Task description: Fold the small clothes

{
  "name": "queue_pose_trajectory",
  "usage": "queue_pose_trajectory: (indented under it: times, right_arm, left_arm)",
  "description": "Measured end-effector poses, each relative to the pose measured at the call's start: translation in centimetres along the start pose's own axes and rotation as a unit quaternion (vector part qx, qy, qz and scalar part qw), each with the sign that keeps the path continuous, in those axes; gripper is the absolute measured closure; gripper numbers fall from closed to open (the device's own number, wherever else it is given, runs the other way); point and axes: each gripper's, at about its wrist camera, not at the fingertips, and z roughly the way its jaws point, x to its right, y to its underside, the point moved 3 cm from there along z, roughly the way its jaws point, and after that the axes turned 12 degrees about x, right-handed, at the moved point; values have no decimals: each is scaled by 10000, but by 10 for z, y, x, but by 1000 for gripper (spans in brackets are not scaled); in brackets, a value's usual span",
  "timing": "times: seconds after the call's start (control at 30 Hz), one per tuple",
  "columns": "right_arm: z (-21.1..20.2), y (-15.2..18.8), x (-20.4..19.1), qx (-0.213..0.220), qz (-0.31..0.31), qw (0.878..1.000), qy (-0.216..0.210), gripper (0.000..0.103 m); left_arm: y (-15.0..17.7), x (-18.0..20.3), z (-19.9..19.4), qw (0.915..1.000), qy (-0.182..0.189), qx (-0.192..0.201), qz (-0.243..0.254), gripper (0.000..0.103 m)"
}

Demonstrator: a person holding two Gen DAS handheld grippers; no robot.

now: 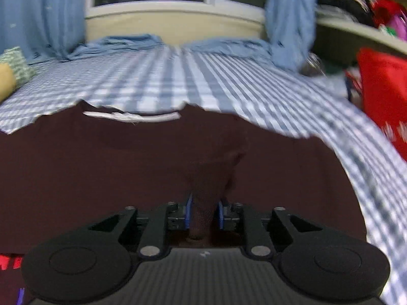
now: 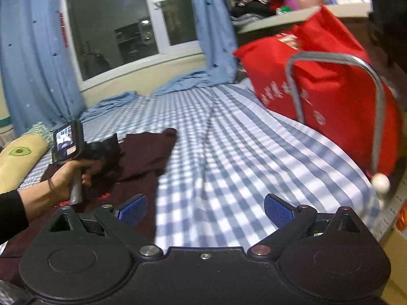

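A: Our left gripper (image 1: 204, 214) has a bunched ridge of the dark maroon garment (image 1: 127, 167) between its blue pads – whether they pinch it or just flank it, we cannot tell.

B: Agreed. The rest lies spread toward twelve o'clock on the checked bedsheet (image 1: 178, 81), white neck label (image 1: 132, 116) showing – probably laid flat for folding.

A: And our right gripper (image 2: 205, 209)?

B: Jaws wide apart, nothing between them, over bare sheet; the garment lies at its nine o'clock, the red bag (image 2: 318, 81) at two.
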Motion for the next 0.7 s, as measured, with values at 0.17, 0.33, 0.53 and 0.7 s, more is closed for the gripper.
queue_pose_trajectory:
  times: [0.17,0.33,0.53,0.7]
  right_arm:
    - [13,4,-5,-142,-88,9998,-70,4]
    - [30,-3,-37,-120,-398,9980,-480,4]
    - [43,-3,-84,-88,-1066,9886,-1062,8]
    - [120,-15,-95,-126,-1076,9839,-1418,32]
  left_arm:
    - [-10,10,-17,9953,739,96,615,19]
    - [-44,-6,-80,9865,1301,725,681,11]
    - [-44,-62,-177,9842,673,1122,1194,4]
    - [-5,-120,-244,9877,18,1174,1028,4]
